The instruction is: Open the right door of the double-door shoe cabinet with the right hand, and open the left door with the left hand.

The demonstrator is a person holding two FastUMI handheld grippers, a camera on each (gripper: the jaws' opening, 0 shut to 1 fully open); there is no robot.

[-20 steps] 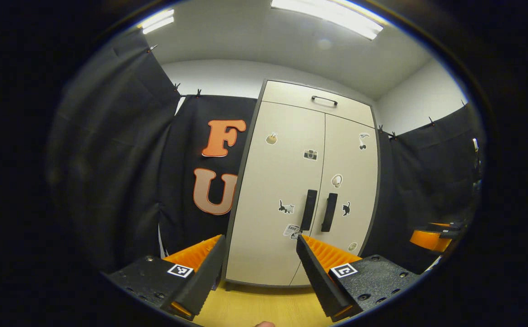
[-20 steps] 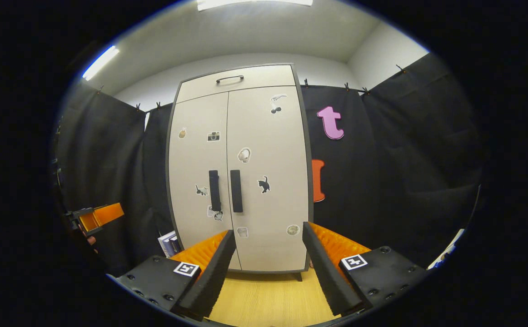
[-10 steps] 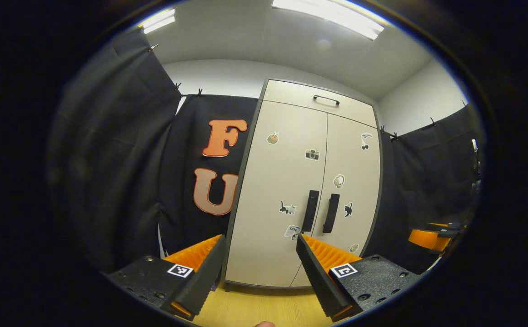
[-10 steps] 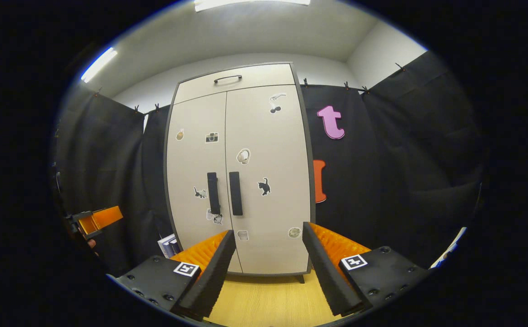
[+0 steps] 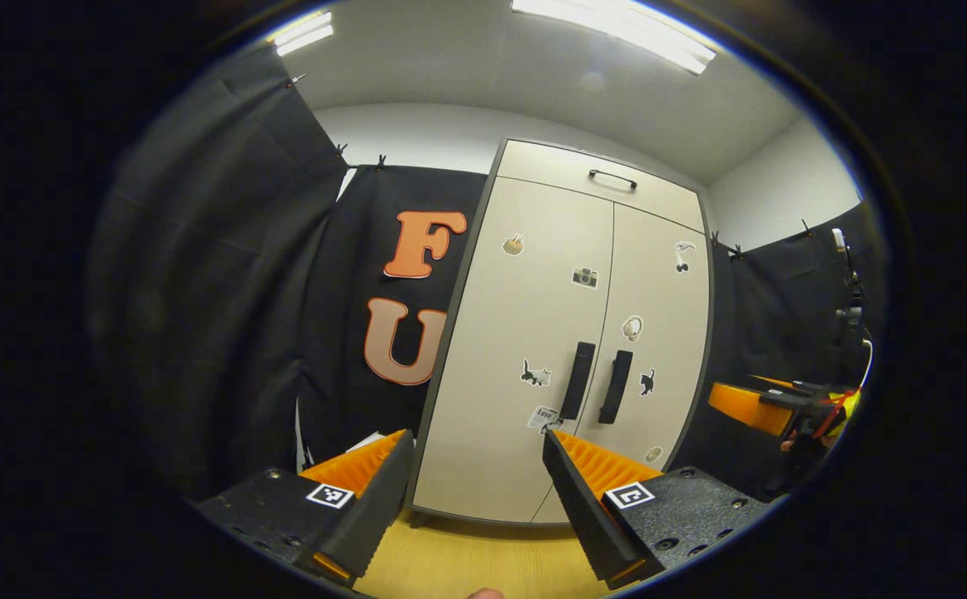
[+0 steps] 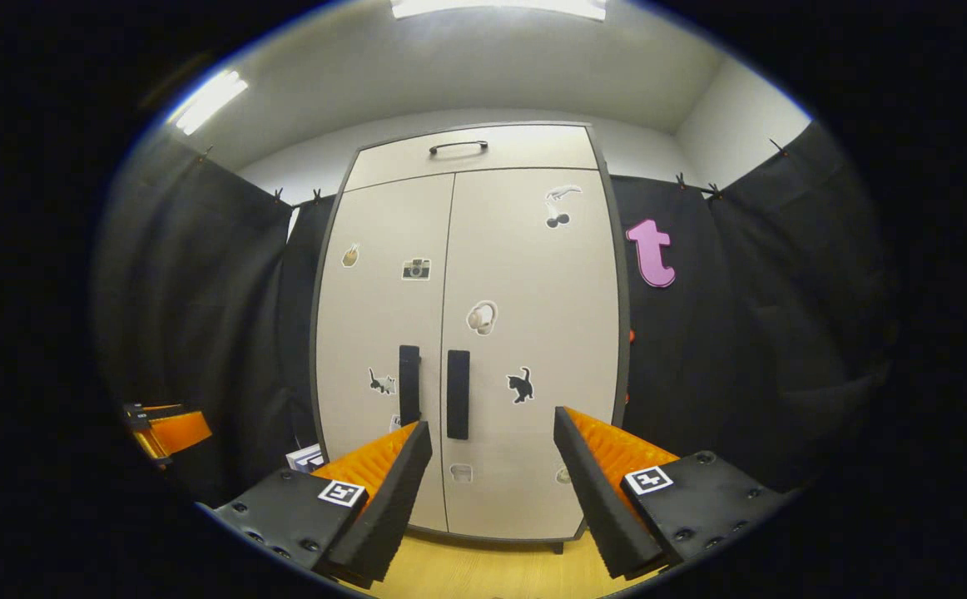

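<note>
The beige double-door shoe cabinet (image 6: 525,274) stands ahead with both doors closed. Its right door handle (image 6: 458,393) and left door handle (image 6: 409,384) are dark vertical bars side by side at mid-height. My right gripper (image 6: 492,466) is open, some way short of the cabinet, roughly facing the right door. In the left gripper view the cabinet (image 5: 517,333) sits right of centre with the left door handle (image 5: 577,379) and right door handle (image 5: 615,386). My left gripper (image 5: 475,478) is open and empty, pointing at the left door's lower part. The right gripper (image 5: 762,403) shows at the far right.
A top flap with a small handle (image 6: 458,147) sits above the doors. Black cloth walls flank the cabinet on both sides. The floor (image 6: 483,574) is yellow wood. A small stack of books (image 6: 307,457) lies at the cabinet's lower left. The left gripper (image 6: 163,428) shows at the left edge.
The right gripper has moved nearer the cabinet, which looks larger, with its handles lower in view. The left gripper view has shifted slightly; the right gripper has risen in it.
</note>
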